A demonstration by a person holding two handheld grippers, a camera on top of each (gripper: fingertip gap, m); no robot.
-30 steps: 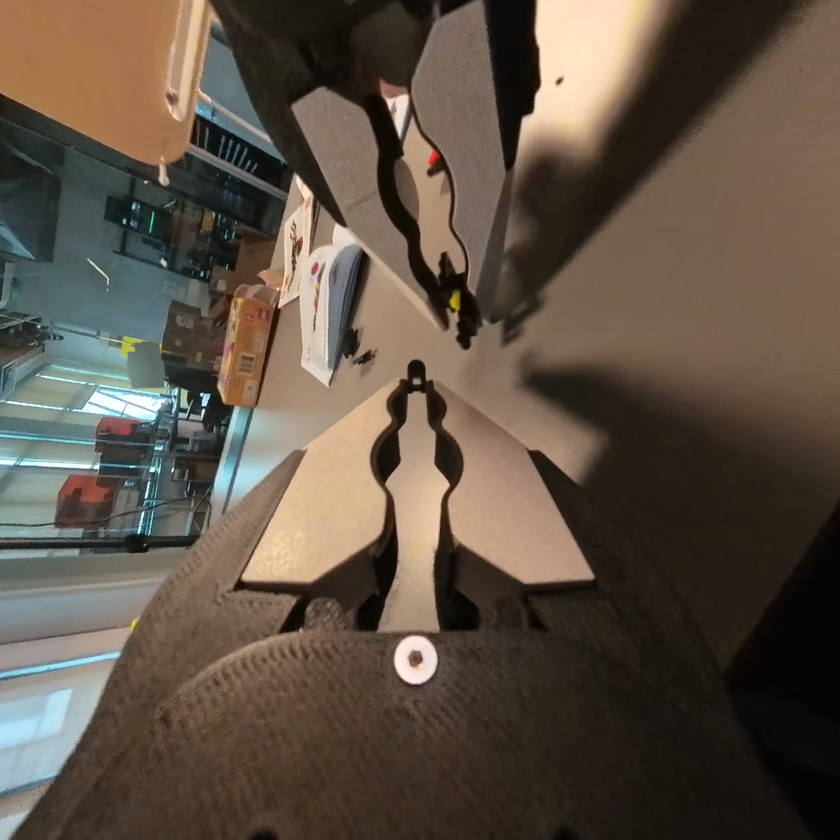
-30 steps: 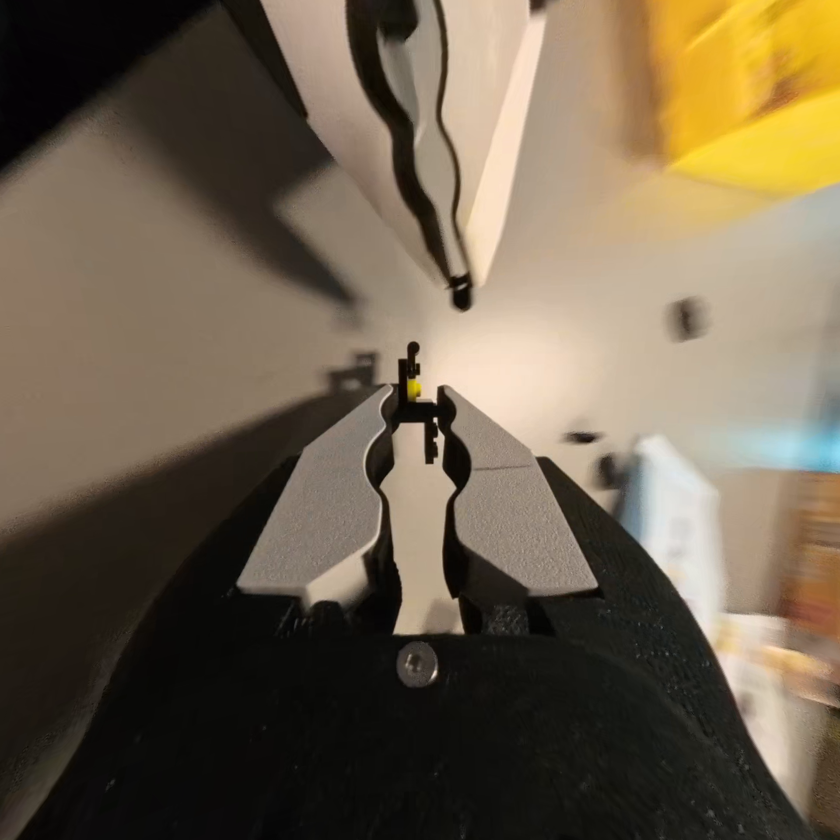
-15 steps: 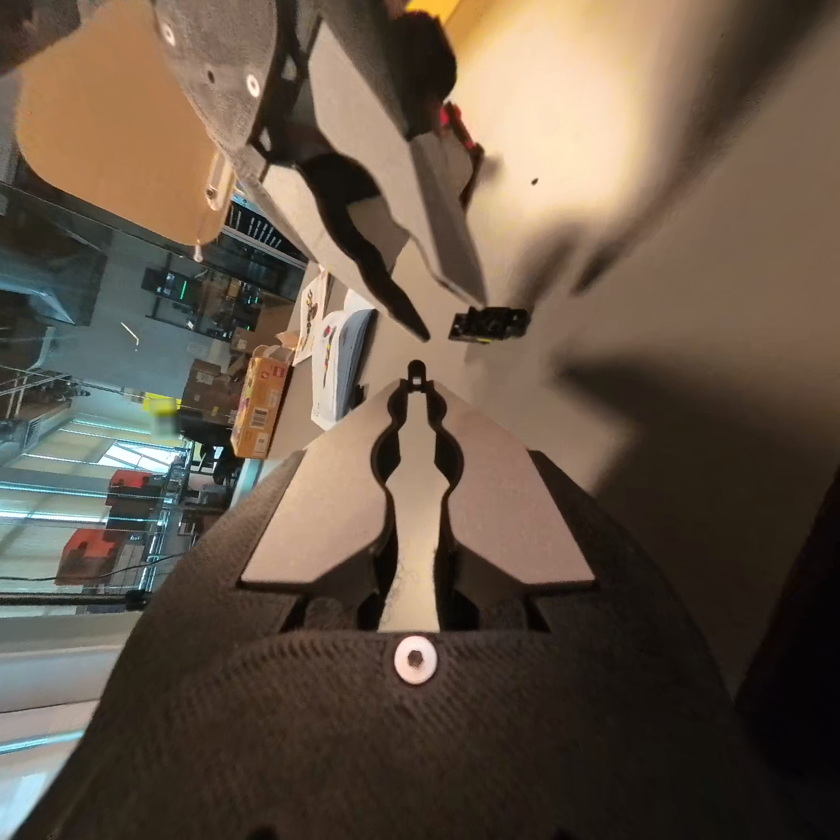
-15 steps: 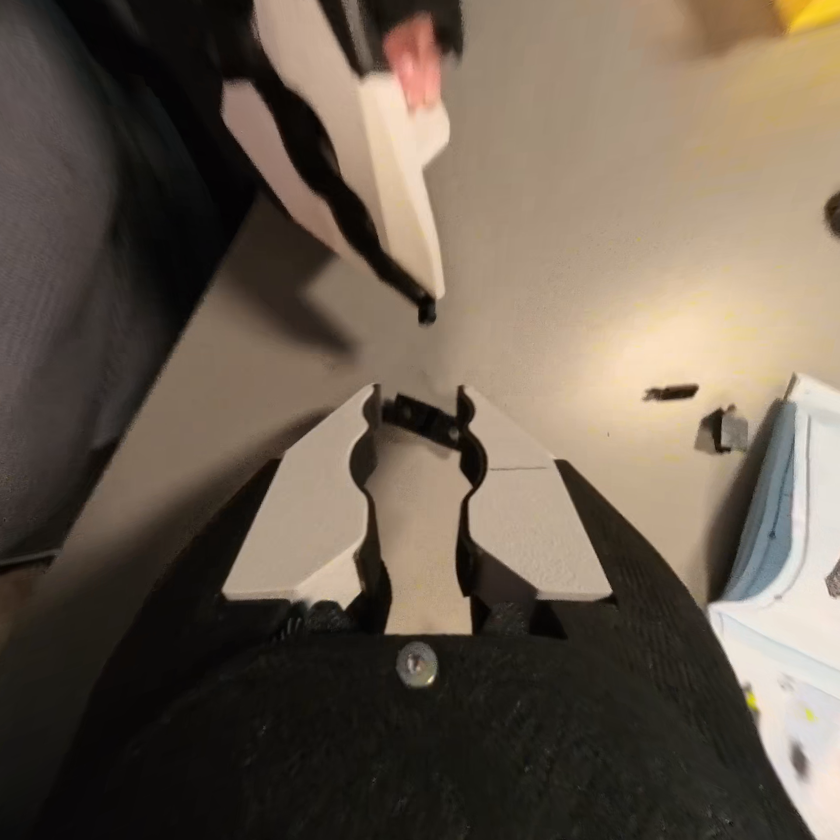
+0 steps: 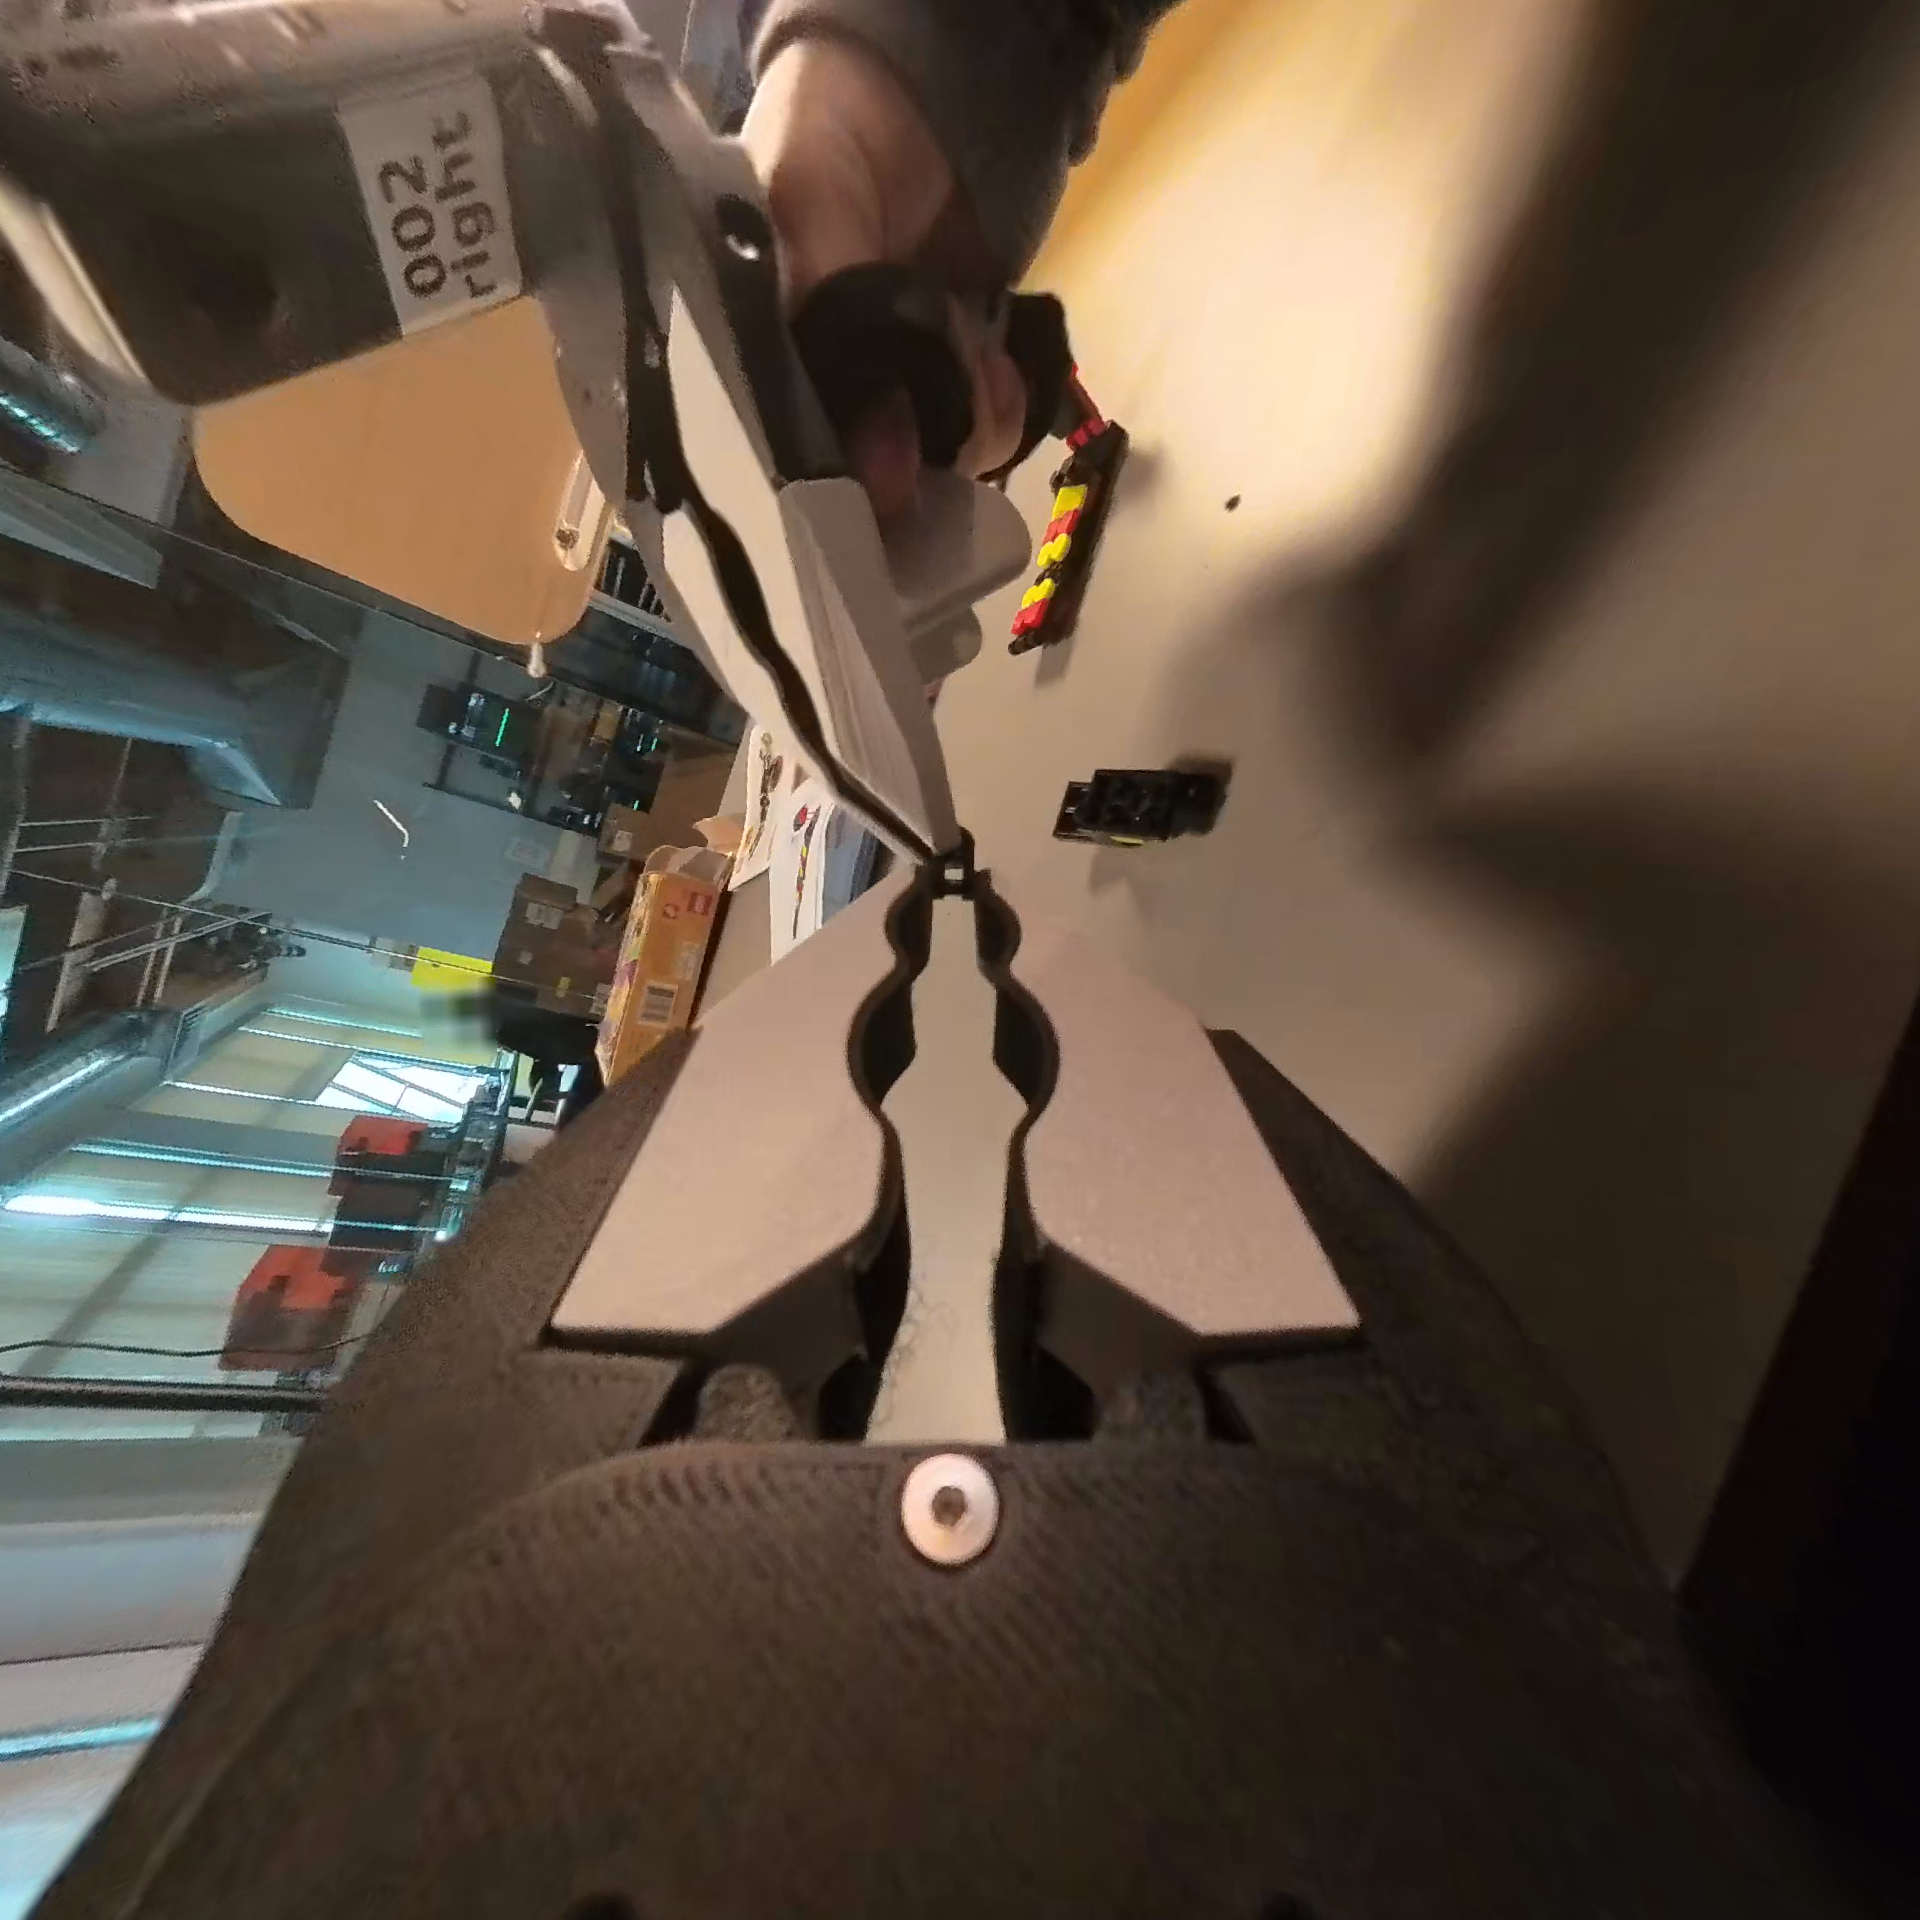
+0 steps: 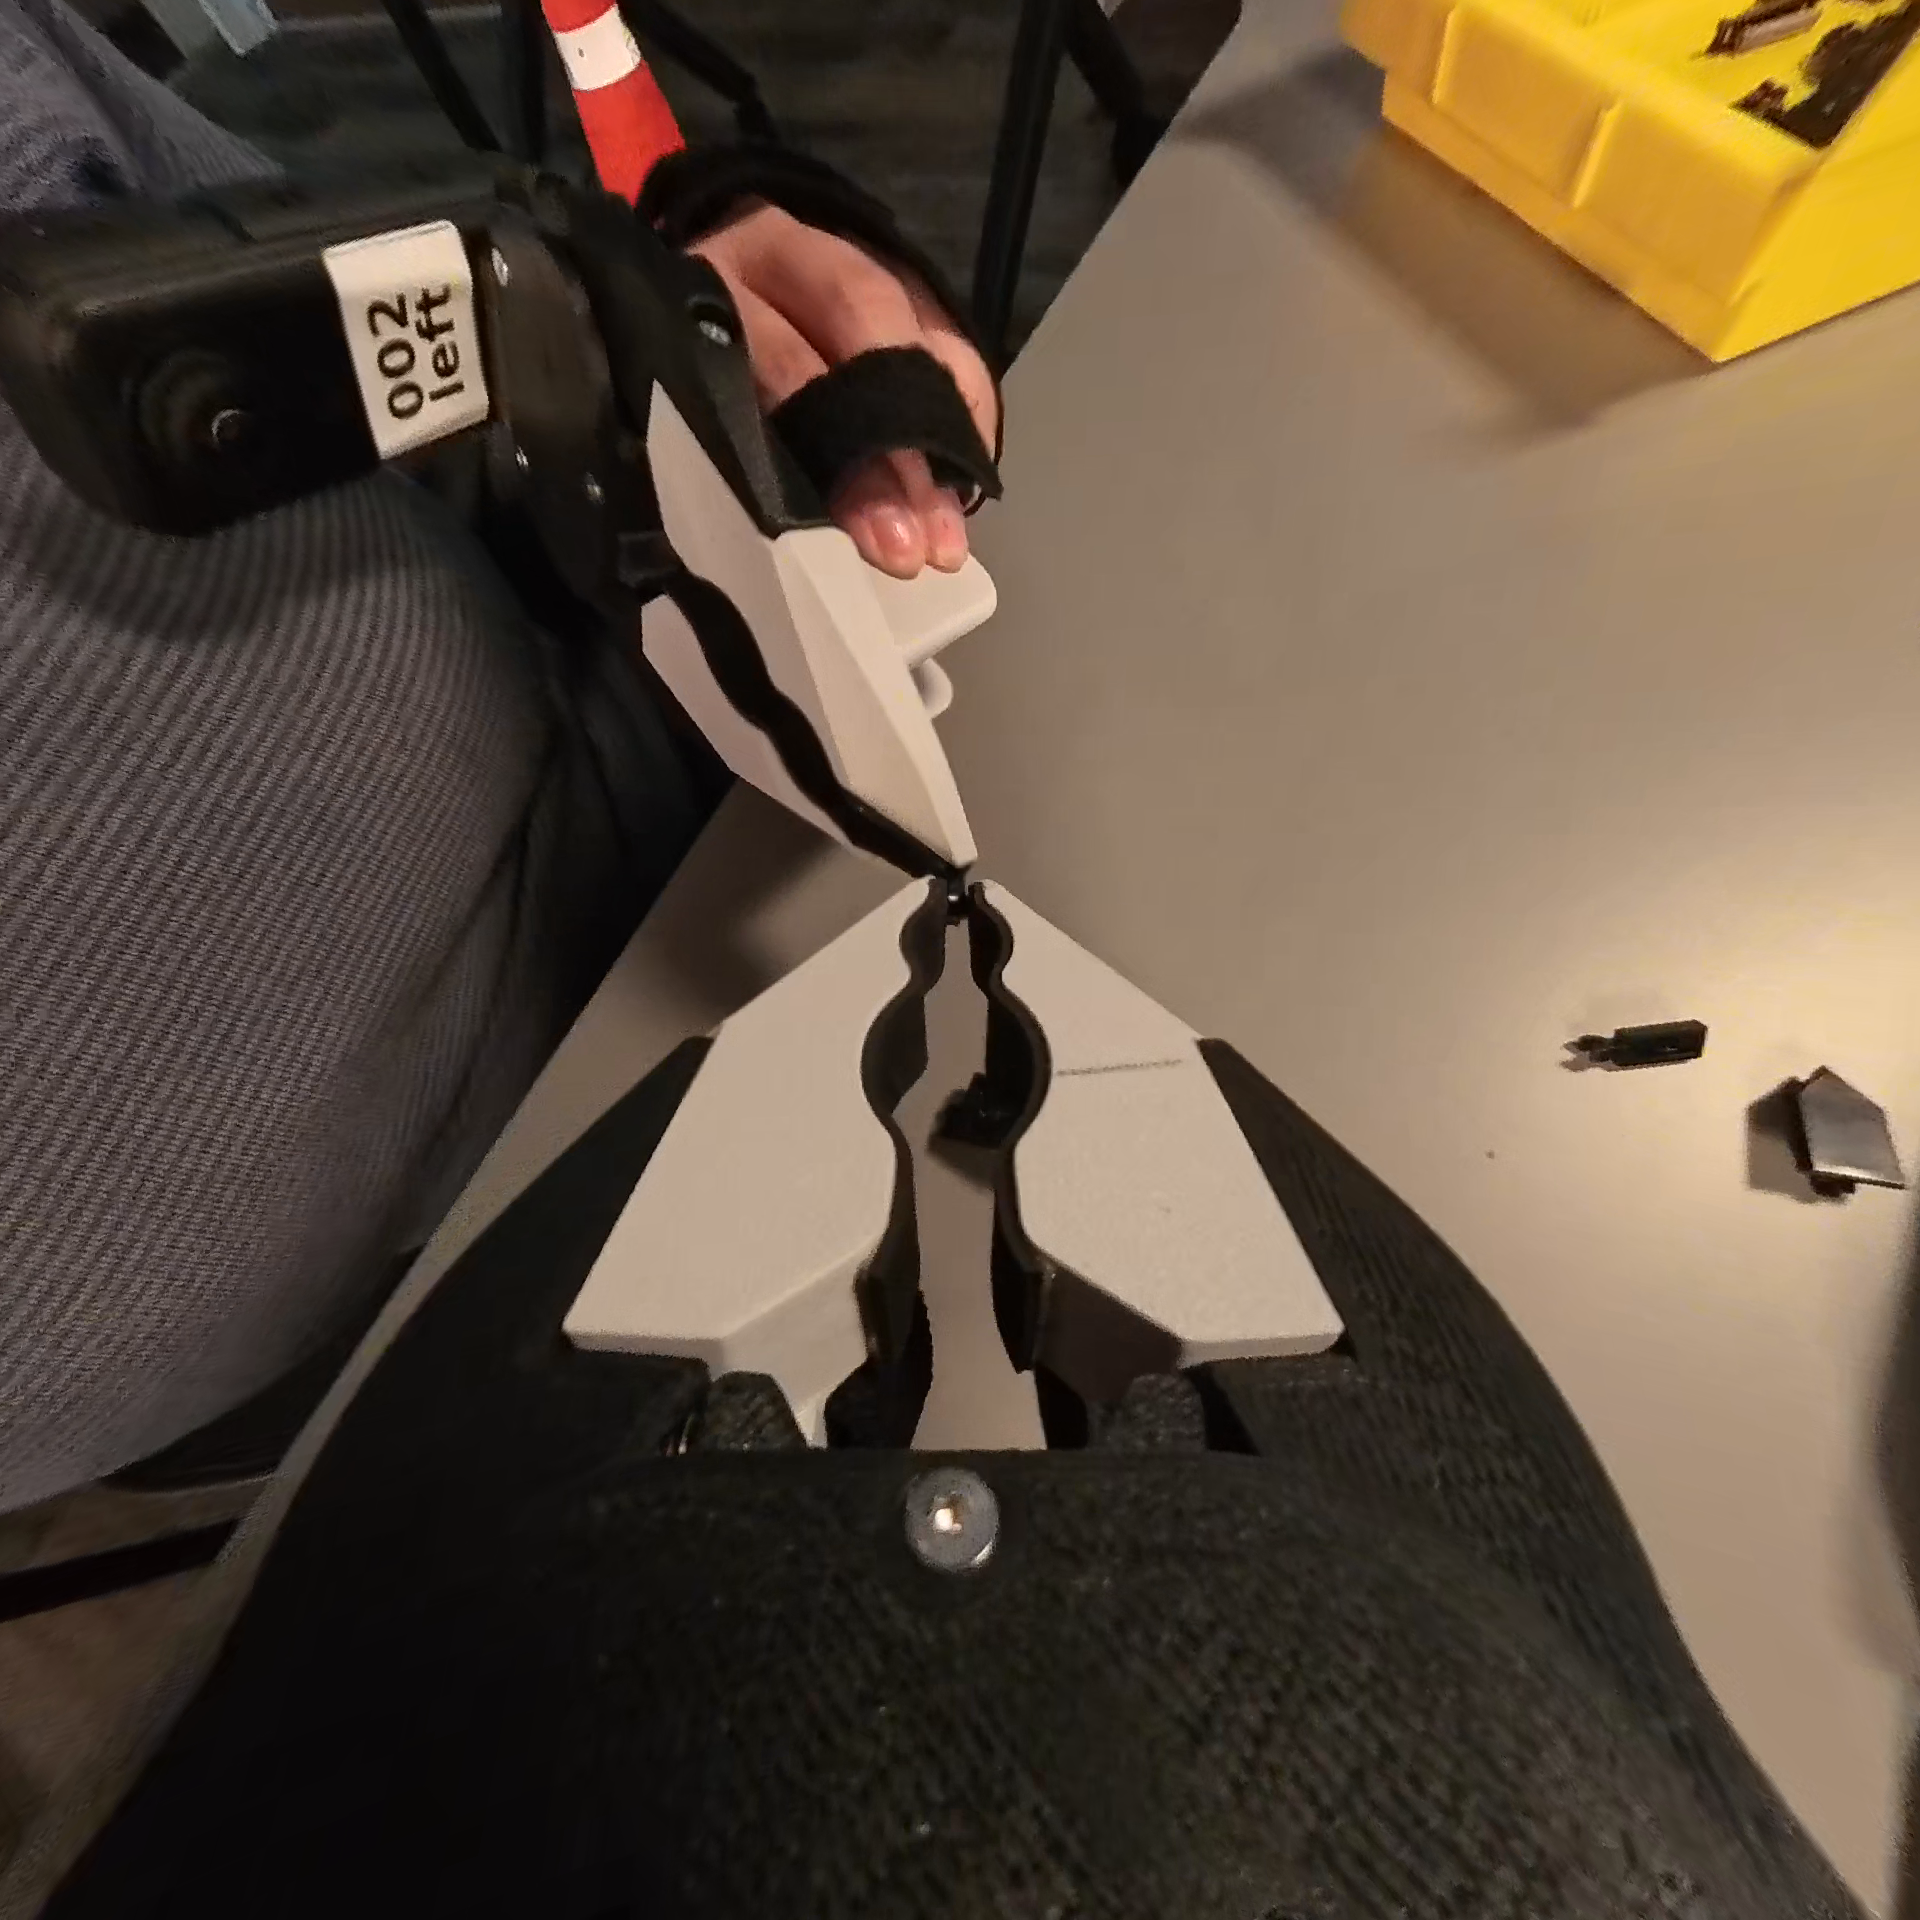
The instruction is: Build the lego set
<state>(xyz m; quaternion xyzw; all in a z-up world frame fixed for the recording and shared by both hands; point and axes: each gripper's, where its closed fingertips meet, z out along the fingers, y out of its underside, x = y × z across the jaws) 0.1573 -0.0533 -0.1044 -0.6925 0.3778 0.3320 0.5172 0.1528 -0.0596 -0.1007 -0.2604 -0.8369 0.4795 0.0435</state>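
Left hand-held gripper (image 5: 954, 883): fingers drawn nearly together, tips pinching a small black piece (image 5: 954, 871). Tilted sideways above the table (image 5: 1351, 727).

Right hand-held gripper (image 6: 951, 891): fingers likewise nearly together at the tips, meeting the same small black piece from the opposite side; tip to tip with the left hand-held gripper, above the table's near edge. Which tips truly clamp the piece: cannot tell with certainty, though both pairs touch it.

Black assembly (image 5: 1138, 805): lying flat on the table, just beside the meeting tips, apart from them; a bit of yellow at its lower edge. In the right wrist view, partly visible as a dark lump (image 6: 971, 1117) through the gap between the fingers.

Strip (image 5: 1065, 545): black base carrying yellow and red pieces, on the table beyond the right hand-held gripper.

Flat black bar (image 6: 1642, 1042) and grey wedge (image 6: 1829, 1143): loose on the table, to the right, near each other, well apart from the tips.

Yellow bin (image 6: 1621, 156): far right corner of the table, dark pieces inside.

Booklets (image 5: 790, 842) and box (image 5: 665, 966): far end of the table in the left wrist view.

Hands (image 6: 862, 343): strapped with black bands to each handle.
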